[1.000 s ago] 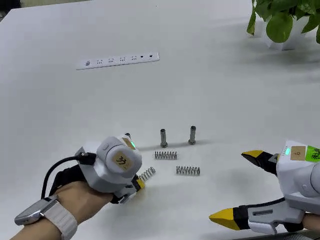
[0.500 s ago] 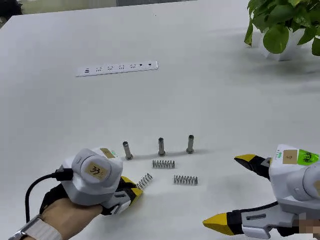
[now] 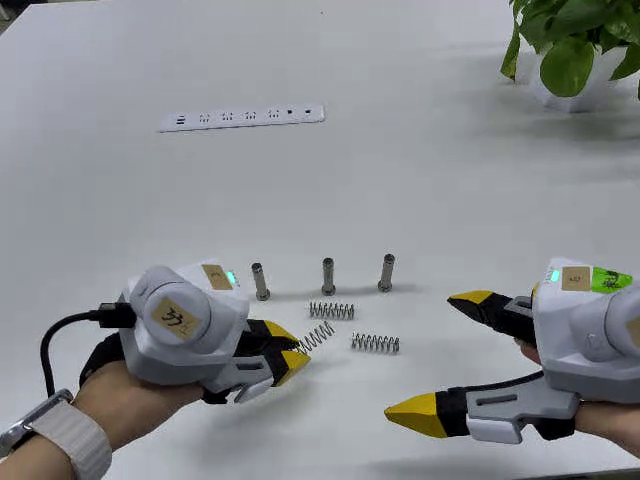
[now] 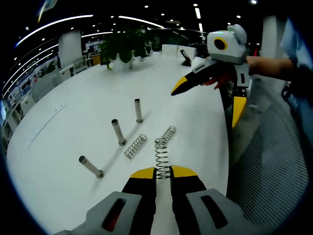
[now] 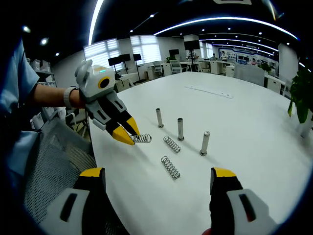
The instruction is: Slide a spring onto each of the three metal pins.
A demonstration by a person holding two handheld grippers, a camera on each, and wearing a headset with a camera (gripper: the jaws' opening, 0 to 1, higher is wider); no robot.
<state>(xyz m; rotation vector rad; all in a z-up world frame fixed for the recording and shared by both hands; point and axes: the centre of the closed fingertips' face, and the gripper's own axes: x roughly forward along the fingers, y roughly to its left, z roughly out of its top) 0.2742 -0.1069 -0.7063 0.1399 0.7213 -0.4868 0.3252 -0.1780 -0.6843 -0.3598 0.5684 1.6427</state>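
On the white table [image 3: 420,180]: three metal pins [image 3: 328,276] upright in a row — all bare.
Left gripper [image 3: 295,358]: jaws pinch one end of a spring [image 3: 317,336], just in front of the pins.
Right gripper [image 3: 430,355]: spread wide, holding nothing, off to the side.
Loose springs [image 3: 375,343]: two lie flat near the pin row.
Progress: none threaded — all three left, first spring in hand.

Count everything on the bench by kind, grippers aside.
metal pins: 3
springs: 3, one in the left gripper's jaws
power strip: 1
potted plant: 1
total: 8
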